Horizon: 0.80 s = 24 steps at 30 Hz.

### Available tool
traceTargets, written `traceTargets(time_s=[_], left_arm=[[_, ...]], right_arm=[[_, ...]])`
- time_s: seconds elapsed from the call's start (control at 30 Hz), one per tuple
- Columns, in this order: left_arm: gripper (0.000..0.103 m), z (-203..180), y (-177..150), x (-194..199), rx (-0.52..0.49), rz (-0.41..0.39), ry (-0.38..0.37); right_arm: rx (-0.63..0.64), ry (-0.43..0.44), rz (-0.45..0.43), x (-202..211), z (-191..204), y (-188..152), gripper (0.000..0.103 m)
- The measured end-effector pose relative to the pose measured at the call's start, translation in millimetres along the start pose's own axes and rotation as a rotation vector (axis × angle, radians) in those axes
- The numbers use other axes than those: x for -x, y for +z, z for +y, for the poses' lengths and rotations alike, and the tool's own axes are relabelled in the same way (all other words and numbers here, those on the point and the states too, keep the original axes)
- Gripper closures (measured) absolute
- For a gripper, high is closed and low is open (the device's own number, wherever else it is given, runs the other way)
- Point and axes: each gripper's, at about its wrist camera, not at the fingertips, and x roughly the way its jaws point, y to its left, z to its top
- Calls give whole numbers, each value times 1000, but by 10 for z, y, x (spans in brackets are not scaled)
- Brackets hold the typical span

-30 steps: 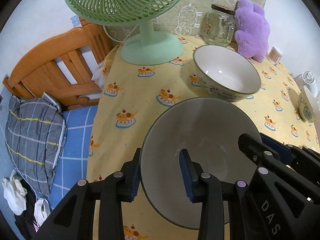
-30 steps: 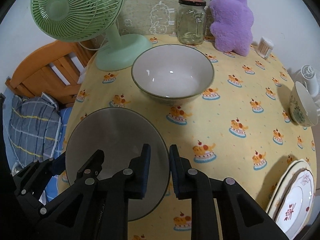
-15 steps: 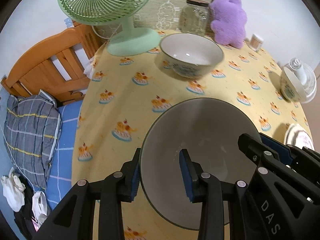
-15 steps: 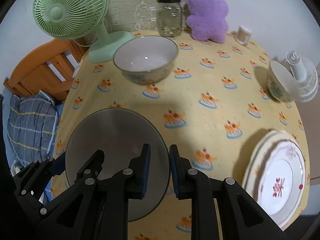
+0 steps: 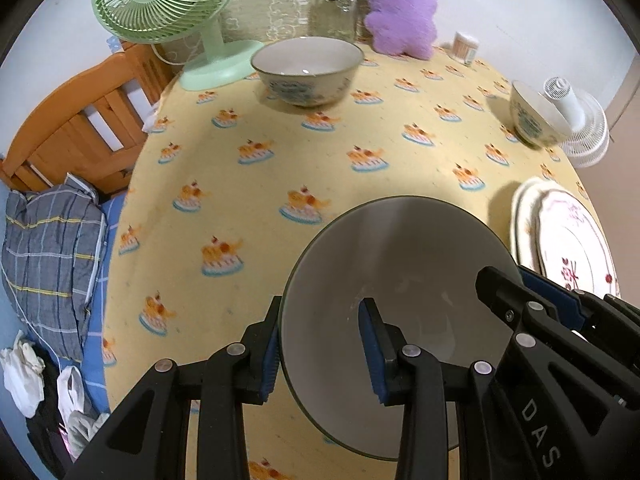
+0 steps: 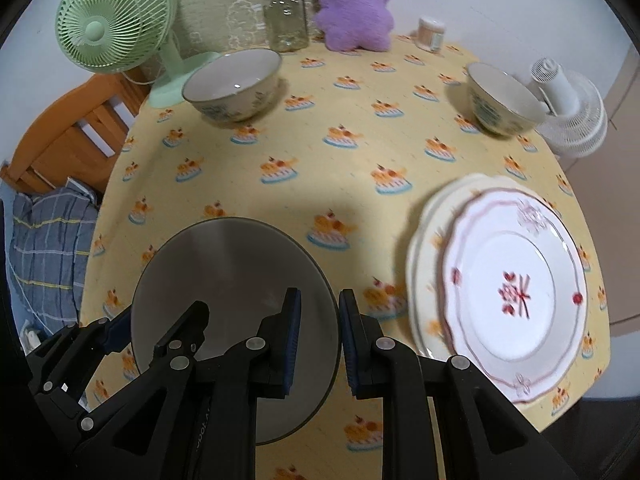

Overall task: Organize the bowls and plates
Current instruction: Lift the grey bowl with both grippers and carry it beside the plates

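I hold a grey-white bowl (image 5: 400, 248) (image 6: 232, 264) above the near part of the yellow tablecloth, gripped from both sides. My left gripper (image 5: 320, 328) is shut on the bowl's left rim. My right gripper (image 6: 320, 312) is shut on its right rim and also shows in the left wrist view (image 5: 536, 304). A large patterned bowl (image 5: 308, 68) (image 6: 234, 84) stands at the far side by the fan. At the right edge sits a smaller patterned bowl (image 5: 532, 116) (image 6: 502, 98). Stacked plates (image 5: 568, 240) (image 6: 512, 288), the top one with red flowers, lie to the right of the held bowl.
A green fan (image 5: 168, 4), a glass jar (image 5: 334, 12), a purple plush toy (image 5: 400, 8) and a small tub (image 5: 466, 46) line the table's back. A white fan (image 6: 568, 108) lies at the right edge. A wooden bed frame (image 5: 72, 124) and bedding (image 5: 48, 252) are off the left edge.
Both grippers have carried the bowl back toward the near edge and to the right. The large bowl and fan have receded, and the plates and small bowl have come into view.
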Motion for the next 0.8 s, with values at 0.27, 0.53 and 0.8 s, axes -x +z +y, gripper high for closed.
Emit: traceTargets(time_s=[0.27, 0.53, 0.8], left_arm=[[68, -194, -123, -1, 6, 25, -10], [68, -277, -126, -57, 8, 36, 8], [63, -271, -81, -82, 31, 37, 6]], right_arm=[[-8, -10, 28, 24, -220, -133, 80], [-18, 11, 53, -60, -335, -133, 79], [2, 24, 41, -87, -326, -68, 76]])
